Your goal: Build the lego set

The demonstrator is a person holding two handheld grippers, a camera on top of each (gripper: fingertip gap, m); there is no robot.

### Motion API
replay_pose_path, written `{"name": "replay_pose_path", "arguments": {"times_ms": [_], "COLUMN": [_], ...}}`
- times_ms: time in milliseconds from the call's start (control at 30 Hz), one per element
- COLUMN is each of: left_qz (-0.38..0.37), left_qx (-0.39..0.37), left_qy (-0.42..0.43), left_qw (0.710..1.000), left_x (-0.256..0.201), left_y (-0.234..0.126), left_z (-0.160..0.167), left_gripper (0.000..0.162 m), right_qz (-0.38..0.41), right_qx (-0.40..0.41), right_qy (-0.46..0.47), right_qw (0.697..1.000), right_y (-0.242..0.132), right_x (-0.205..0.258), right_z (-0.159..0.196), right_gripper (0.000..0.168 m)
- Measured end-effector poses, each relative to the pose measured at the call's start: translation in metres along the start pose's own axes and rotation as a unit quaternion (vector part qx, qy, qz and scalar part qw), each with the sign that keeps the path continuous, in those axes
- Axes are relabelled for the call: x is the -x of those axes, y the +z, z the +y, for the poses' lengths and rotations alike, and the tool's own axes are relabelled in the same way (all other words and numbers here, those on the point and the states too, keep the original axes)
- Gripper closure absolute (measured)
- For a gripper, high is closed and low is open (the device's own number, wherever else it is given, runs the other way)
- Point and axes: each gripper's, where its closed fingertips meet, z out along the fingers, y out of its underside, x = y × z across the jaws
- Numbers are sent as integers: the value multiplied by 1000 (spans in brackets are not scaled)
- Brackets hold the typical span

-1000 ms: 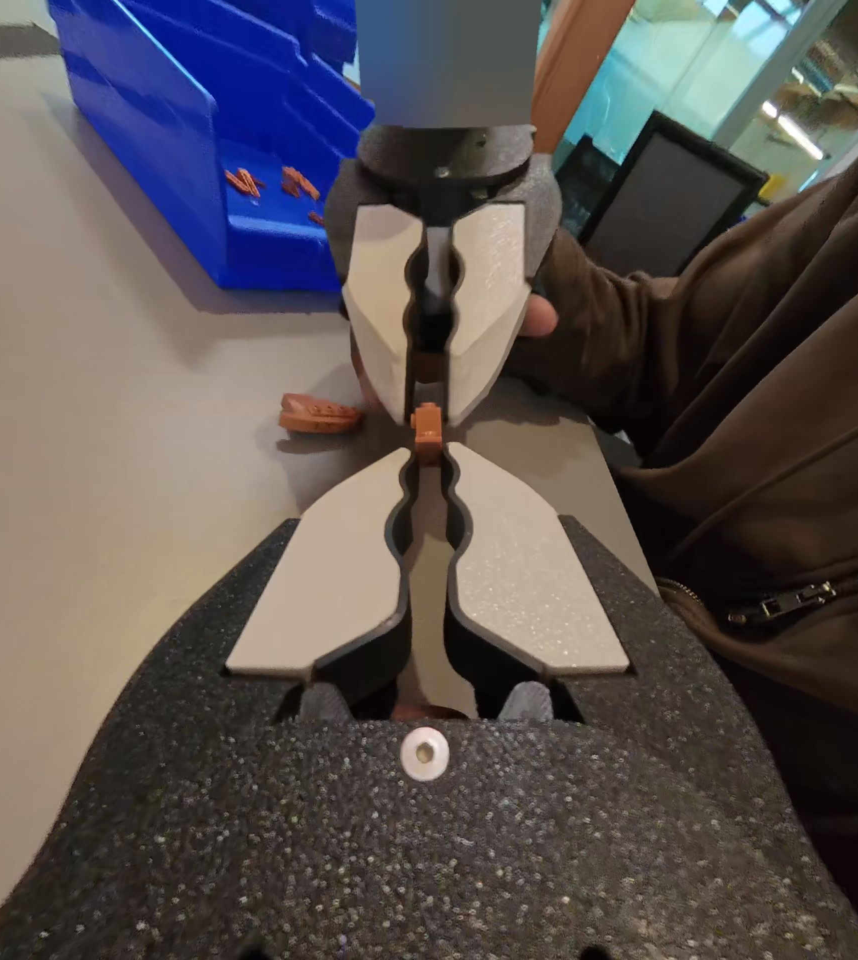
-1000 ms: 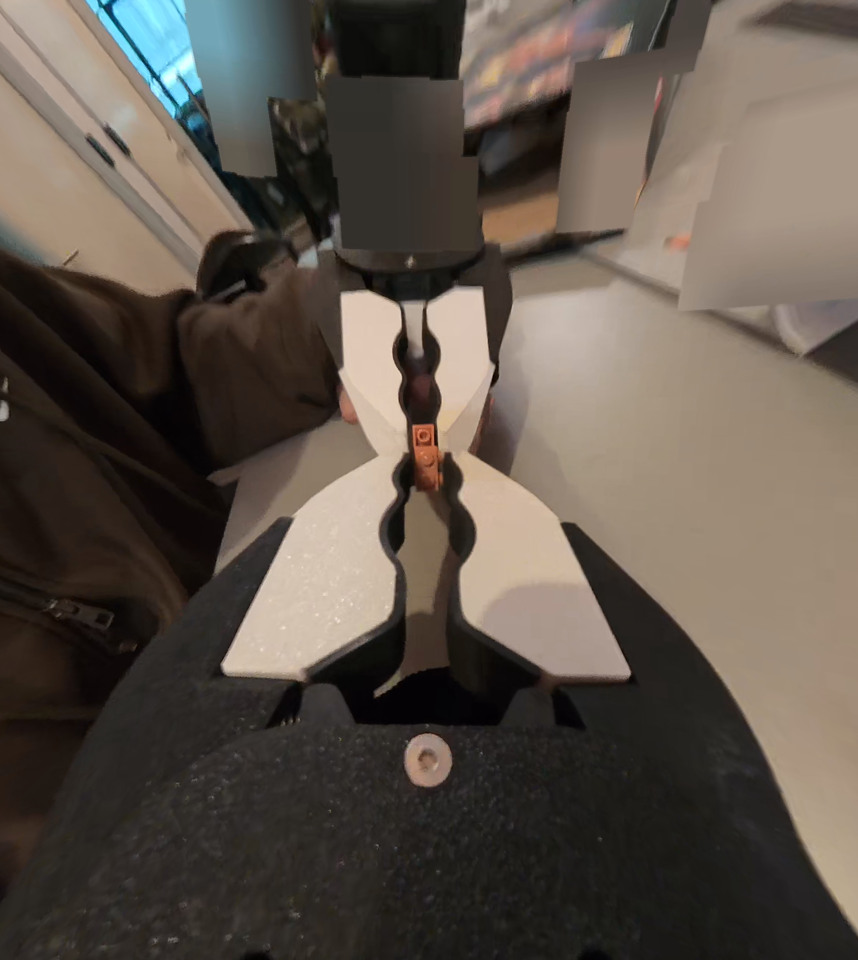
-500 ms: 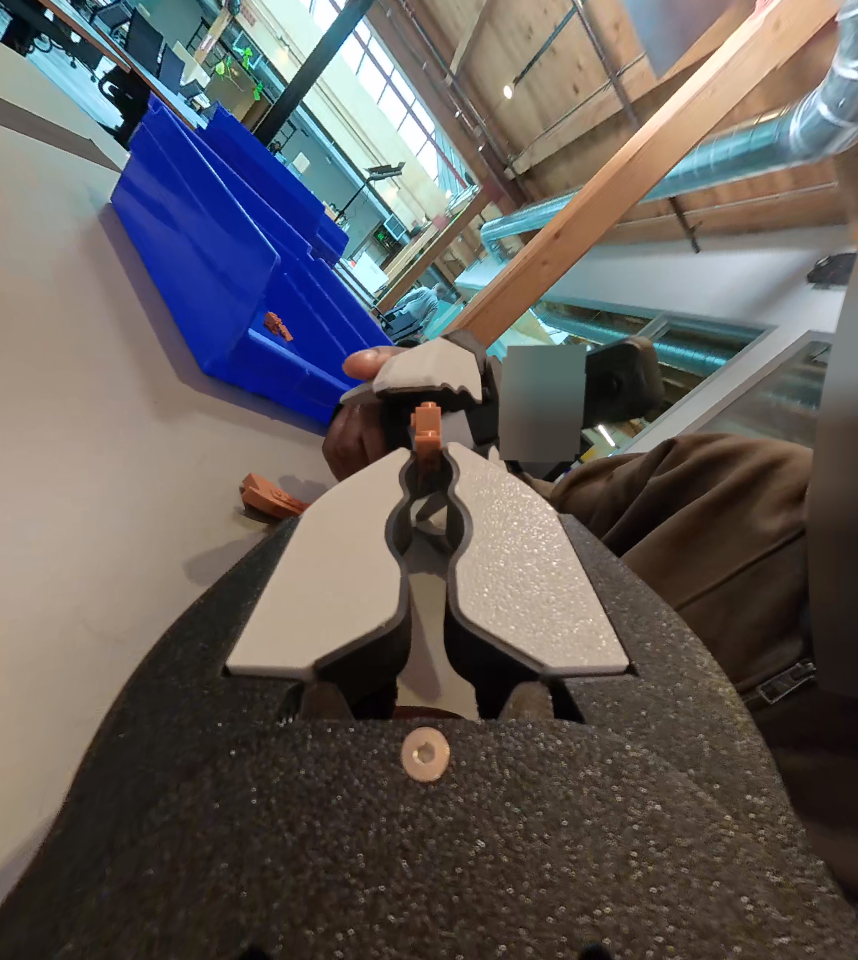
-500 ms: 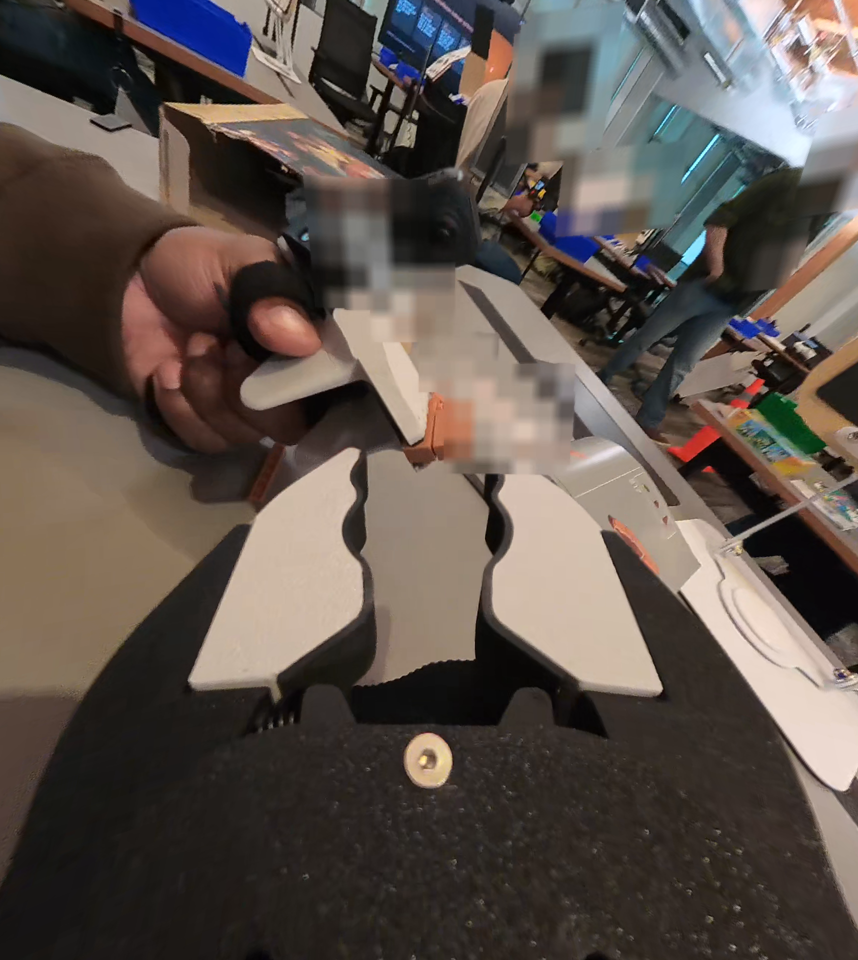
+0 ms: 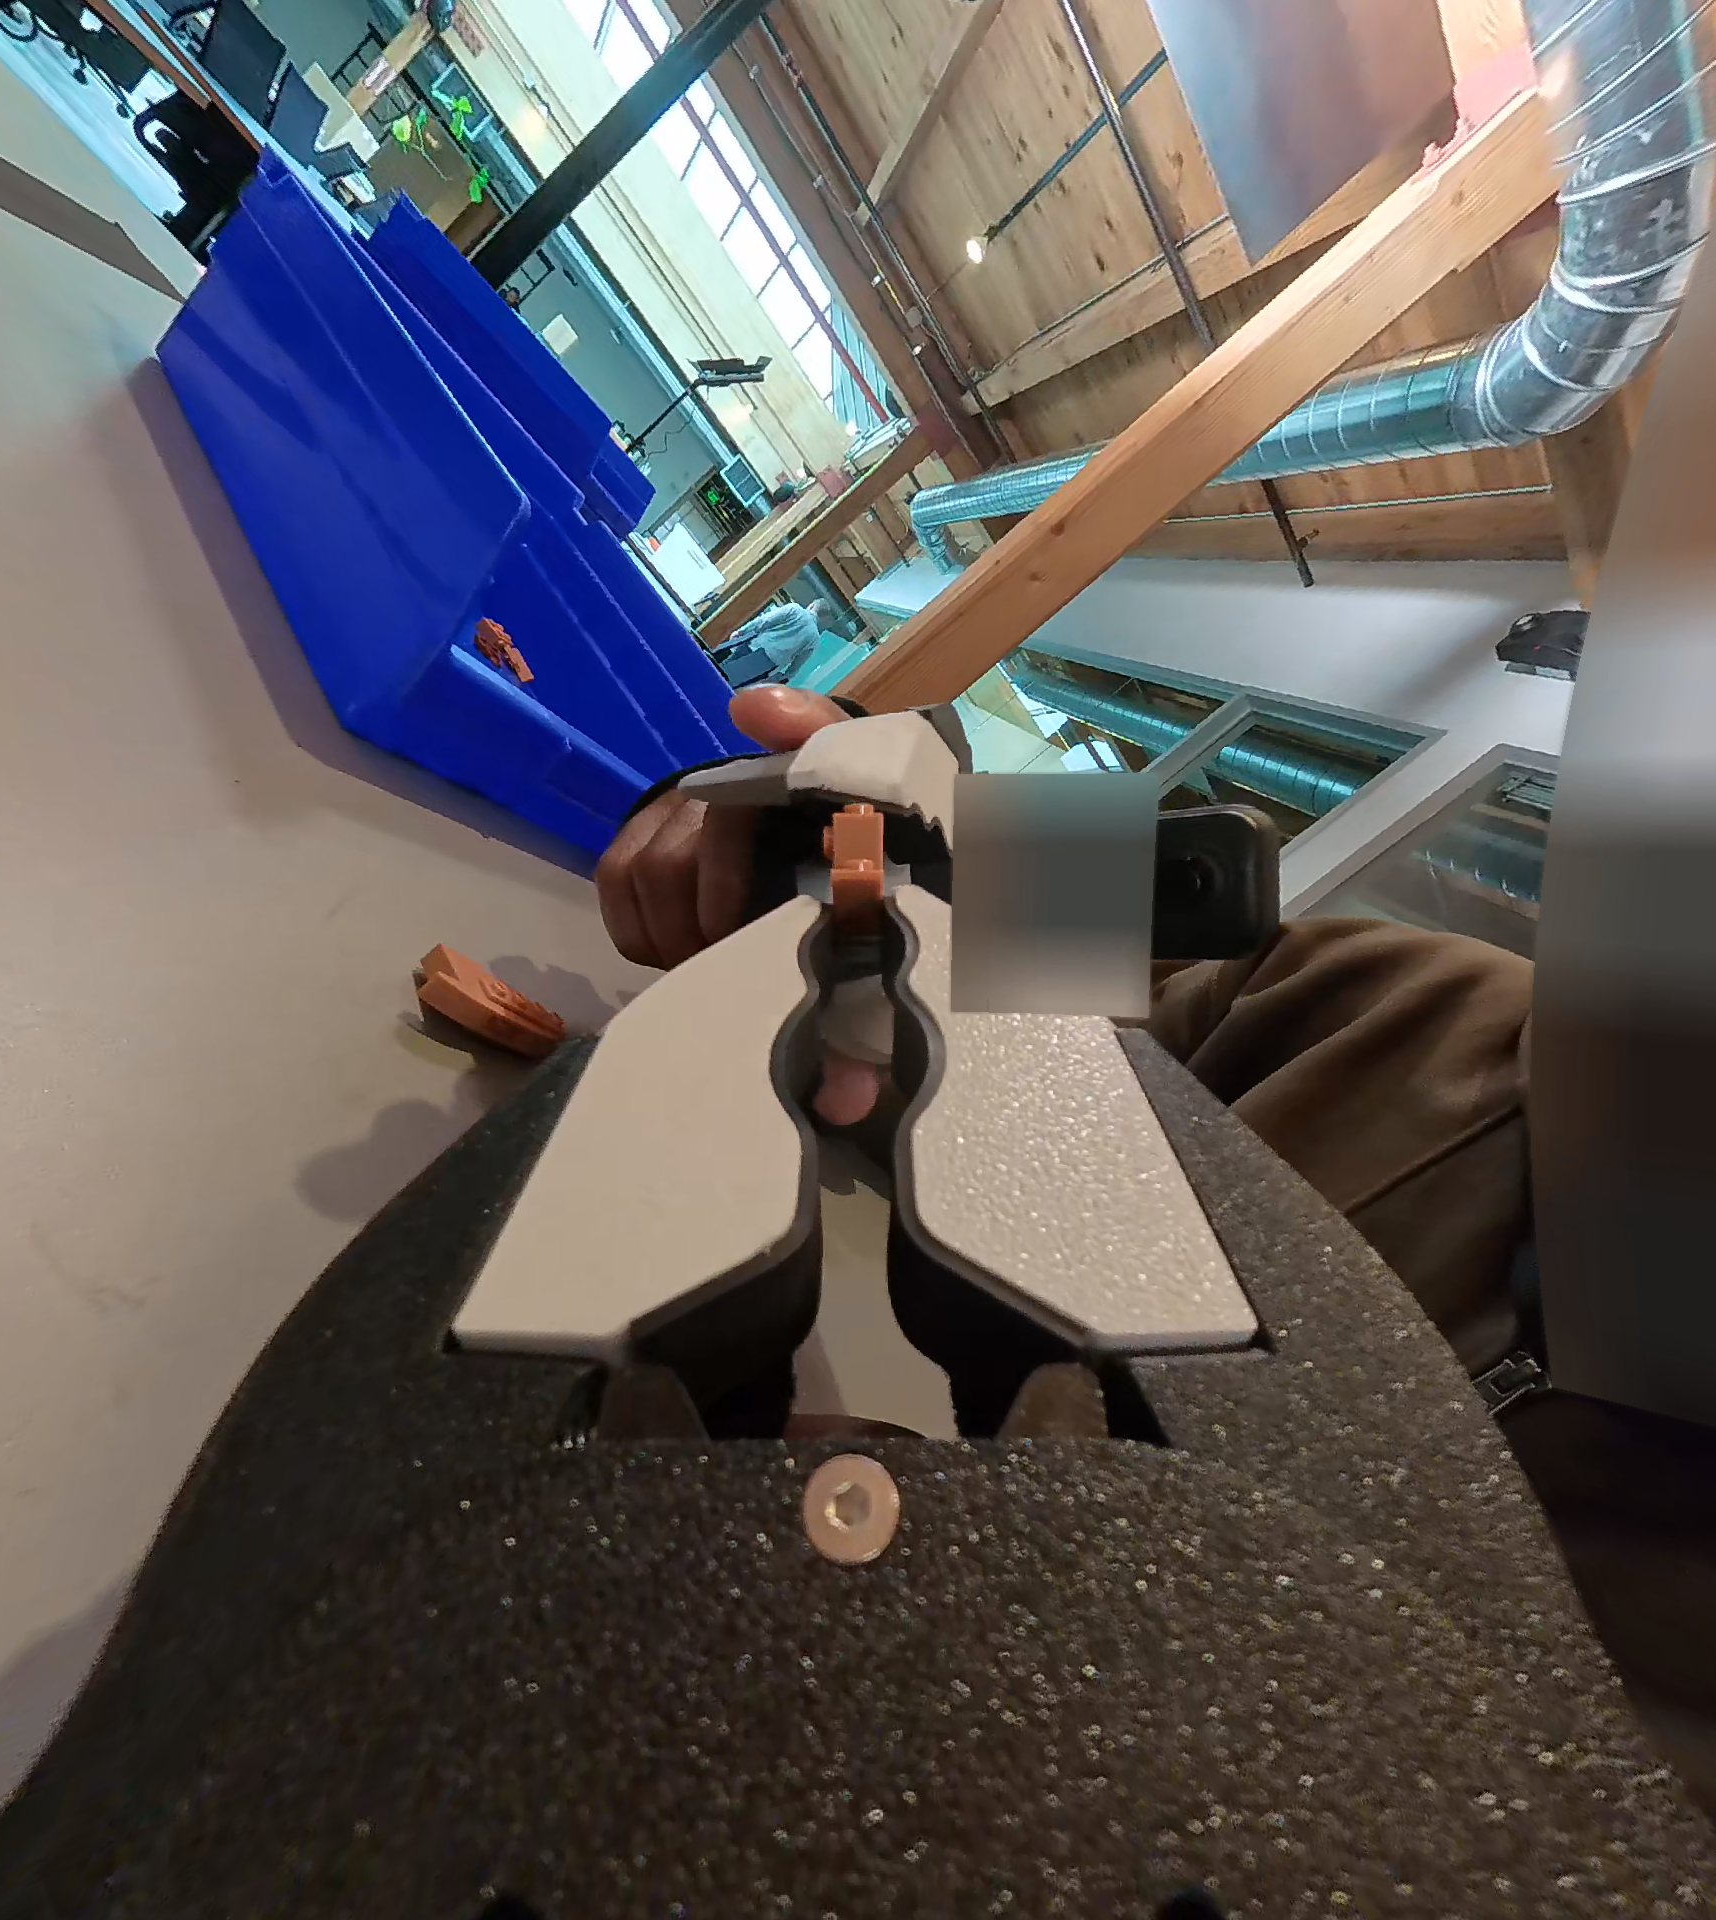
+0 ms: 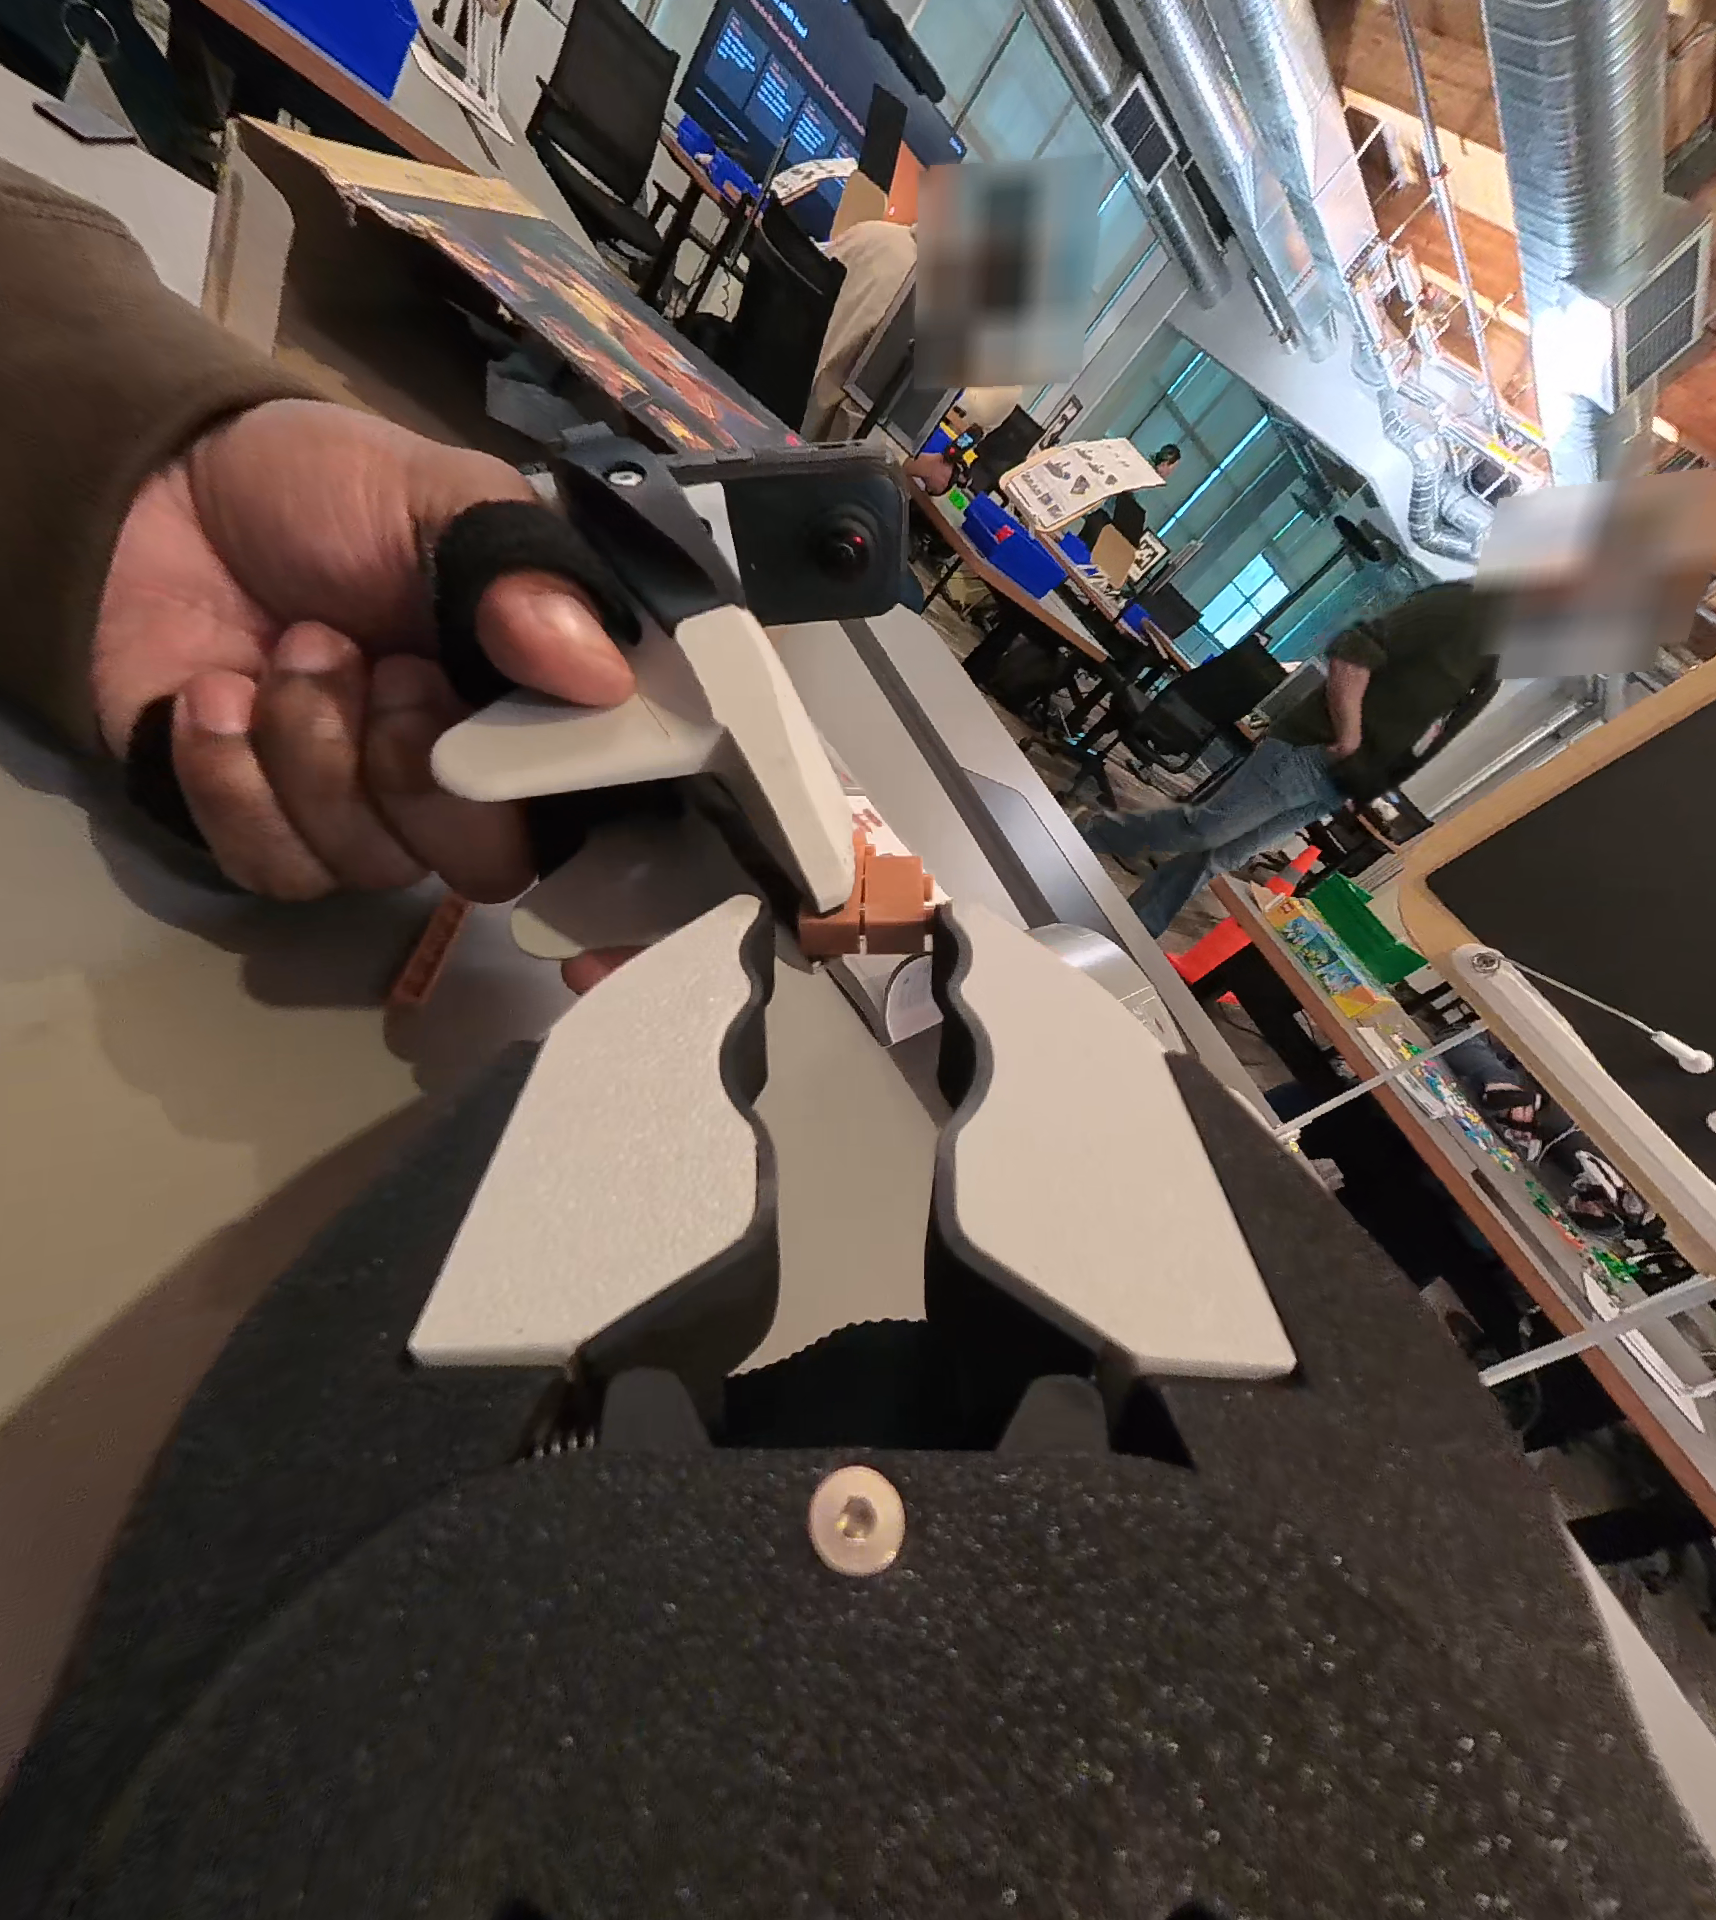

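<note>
Left gripper (image 5: 854, 914), centre of the left wrist frame: fingers nearly together, clamped on a small orange-brown lego piece (image 5: 854, 868) at the tips. The piece sticks up past the fingertips, held off the desk (image 5: 106, 935).

Right gripper (image 6: 859, 925), centre of the right wrist frame: fingers spread wider, and the same orange-brown lego piece (image 6: 869, 904) sits in the gap at their tips. It touches the right finger; contact on the left finger is hidden by the other gripper's fingertip, so I can't tell if it's gripping or just around the piece.

In the right wrist frame the left gripper comes in from the upper left, tilted down, its grey finger (image 6: 781, 769) pressed against the piece. The person's left hand (image 6: 314, 665) is wrapped on its handle, brown sleeve (image 6: 33, 353) at the left edge.

In the left wrist frame the right gripper shows just above the piece, seen edge-on, with the right hand (image 5: 688, 862) behind it.

Loose on the desk: a second orange-brown lego part (image 5: 485, 1003), left of centre, just beside the left gripper's body. Blue bin (image 5: 386, 540) in the upper left, with a few orange pieces (image 5: 501, 649) in its front compartment.
</note>
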Motion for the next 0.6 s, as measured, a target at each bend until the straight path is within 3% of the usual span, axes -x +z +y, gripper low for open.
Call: {"name": "replay_pose_path", "arguments": {"times_ms": [600], "left_qz": [-1], "left_qx": [6], "left_qy": [-6], "left_qw": [1000], "left_x": [1], "left_y": [0], "left_z": [1], "left_gripper": [154], "right_qz": [-1], "right_qx": [1], "right_qy": [-15], "right_qw": [1000], "right_y": [-2], "right_x": [1], "right_z": [-1], "right_gripper": [141]}}
